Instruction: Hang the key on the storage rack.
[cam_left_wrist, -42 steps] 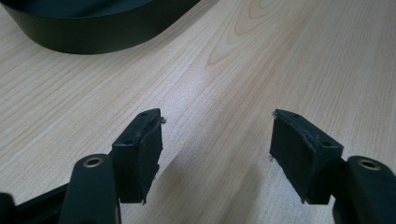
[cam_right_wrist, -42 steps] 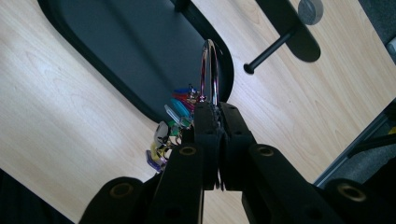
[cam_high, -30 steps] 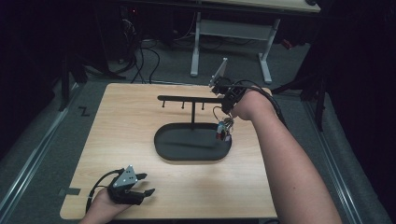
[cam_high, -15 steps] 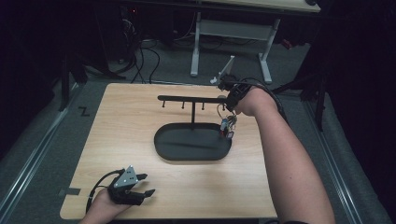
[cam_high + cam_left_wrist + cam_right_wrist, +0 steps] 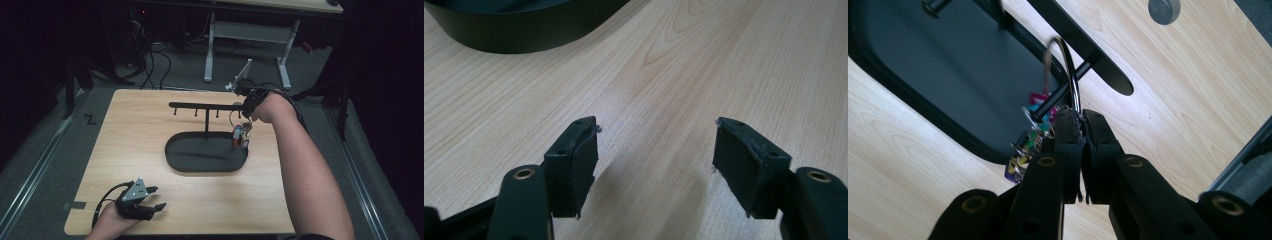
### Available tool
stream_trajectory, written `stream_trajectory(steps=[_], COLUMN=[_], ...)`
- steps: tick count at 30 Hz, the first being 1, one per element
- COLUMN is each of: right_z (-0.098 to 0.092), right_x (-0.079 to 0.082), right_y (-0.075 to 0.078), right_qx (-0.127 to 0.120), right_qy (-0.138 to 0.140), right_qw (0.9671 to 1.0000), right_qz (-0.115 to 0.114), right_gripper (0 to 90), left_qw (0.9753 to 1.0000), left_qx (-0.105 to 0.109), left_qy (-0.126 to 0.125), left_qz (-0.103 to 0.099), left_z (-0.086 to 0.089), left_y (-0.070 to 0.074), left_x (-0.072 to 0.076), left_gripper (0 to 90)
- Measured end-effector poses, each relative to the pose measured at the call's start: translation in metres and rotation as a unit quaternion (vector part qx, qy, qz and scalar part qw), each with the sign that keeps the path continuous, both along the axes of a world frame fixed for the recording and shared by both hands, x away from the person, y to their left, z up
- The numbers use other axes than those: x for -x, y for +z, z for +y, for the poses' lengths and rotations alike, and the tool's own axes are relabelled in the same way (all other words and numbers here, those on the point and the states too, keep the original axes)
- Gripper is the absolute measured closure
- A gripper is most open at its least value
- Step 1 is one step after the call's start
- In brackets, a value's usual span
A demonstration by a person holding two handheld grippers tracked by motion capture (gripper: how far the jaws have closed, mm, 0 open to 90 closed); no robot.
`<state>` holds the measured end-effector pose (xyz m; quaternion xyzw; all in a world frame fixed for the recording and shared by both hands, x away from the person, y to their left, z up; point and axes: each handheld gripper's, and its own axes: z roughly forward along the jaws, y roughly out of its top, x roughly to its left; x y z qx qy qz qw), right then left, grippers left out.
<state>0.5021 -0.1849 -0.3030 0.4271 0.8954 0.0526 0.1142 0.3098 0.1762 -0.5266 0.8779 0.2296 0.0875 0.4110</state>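
Observation:
A black stand sits mid-table, with an oval base [image 5: 200, 162] and a horizontal bar [image 5: 200, 105] that carries short pegs. My right gripper [image 5: 245, 107] is at the bar's right end, shut on a metal key ring [image 5: 1074, 75]. Colourful tags [image 5: 239, 136] hang from the ring over the right edge of the base. In the right gripper view a peg [image 5: 1058, 97] crosses the ring's loop just past my right gripper [image 5: 1082, 120]; I cannot tell if it passes through. My left gripper [image 5: 155, 197] rests open on the wood near the front left corner, its jaws [image 5: 656, 150] holding nothing.
The base's dark rim [image 5: 524, 30] lies ahead of the left gripper. A grey round cap [image 5: 1164, 9] sits in the tabletop beyond the bar. Behind the table are a second desk's white legs [image 5: 210, 50] and floor cables [image 5: 155, 55].
The right hand has lifted the ring and tags slightly and shifted a little toward the far right end of the bar. The left gripper has stayed still.

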Motion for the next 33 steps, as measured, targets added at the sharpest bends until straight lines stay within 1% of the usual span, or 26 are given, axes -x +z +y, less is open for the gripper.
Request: stream_trajectory(steps=[2,3,4,5,7,8,10,14,15,16,17,18,21,26,29,32,33], right_z=[0.000,-0.001,-0.001,-0.001,-0.002,-0.002,-0.004,-0.006,-0.006,-0.007,-0.007,-0.008,-0.011,-0.014,-0.018,-0.021,-0.023], right_x=[0.000,0.000,0.001,0.002,0.003,0.004,0.006,0.011,0.013,0.014,0.015,0.015,0.019,0.025,0.030,0.035,0.036], right_y=[0.001,0.003,0.004,0.005,0.006,0.006,0.006,0.004,0.003,0.002,0.001,0.000,-0.005,-0.012,-0.018,-0.024,-0.026], right_qx=[-0.001,-0.004,-0.005,-0.008,-0.004,-0.003,-0.004,-0.005,-0.008,-0.008,-0.010,-0.005,-0.006,-0.007,-0.011,-0.013,-0.013], right_qy=[0.002,-0.004,-0.003,-0.012,-0.010,-0.013,-0.011,-0.013,-0.022,-0.017,-0.023,-0.017,-0.020,-0.031,-0.035,-0.047,-0.044], right_qw=[1.0000,0.9999,0.9999,0.9998,0.9997,0.9997,0.9996,0.9996,0.9995,0.9995,0.9994,0.9995,0.9994,0.9991,0.9989,0.9983,0.9984], right_qz=[-0.007,-0.010,-0.014,-0.017,-0.021,-0.021,-0.026,-0.026,-0.024,-0.025,-0.023,-0.025,-0.028,-0.028,-0.031,-0.031,-0.032], right_gripper=[83.7,83.4,83.4,83.1,82.3,81.8,81.2,79.5,78.5,77.0,75.0,73.6,68.5,61.4,57.5,53.5,52.2], left_qw=[1.0000,1.0000,1.0000,1.0000,1.0000,1.0000,1.0000,1.0000,1.0000,1.0000,1.0000,1.0000,1.0000,1.0000,1.0000,1.0000,1.0000], left_qx=[0.002,0.003,0.001,0.002,0.003,0.003,0.001,0.001,0.000,0.001,0.001,0.000,0.002,0.002,0.001,0.002,0.000], left_qy=[0.002,0.003,0.001,0.002,0.003,0.003,0.001,0.001,0.001,0.001,0.002,0.002,0.003,0.003,0.002,0.001,0.000], left_qz=[-0.002,-0.002,0.000,0.000,-0.003,-0.003,-0.001,-0.001,-0.001,-0.001,-0.002,-0.002,-0.003,-0.004,-0.004,-0.004,-0.003], left_z=[0.000,0.000,0.000,0.000,0.000,0.000,0.000,-0.001,-0.001,-0.001,-0.001,-0.001,-0.001,-0.002,-0.002,-0.003,-0.004], left_y=[0.000,0.000,0.000,0.000,0.000,0.000,0.000,0.000,0.000,0.000,0.000,0.000,0.000,0.000,0.000,0.000,0.000], left_x=[0.000,0.000,0.000,0.000,0.000,0.000,0.000,0.000,0.000,0.000,0.000,0.000,0.000,0.000,0.000,0.000,0.000], left_gripper=[34.7,34.8,34.7,34.7,34.8,34.8,34.8,34.8,34.8,34.8,34.8,34.8,34.8,34.8,34.8,34.8,34.8])
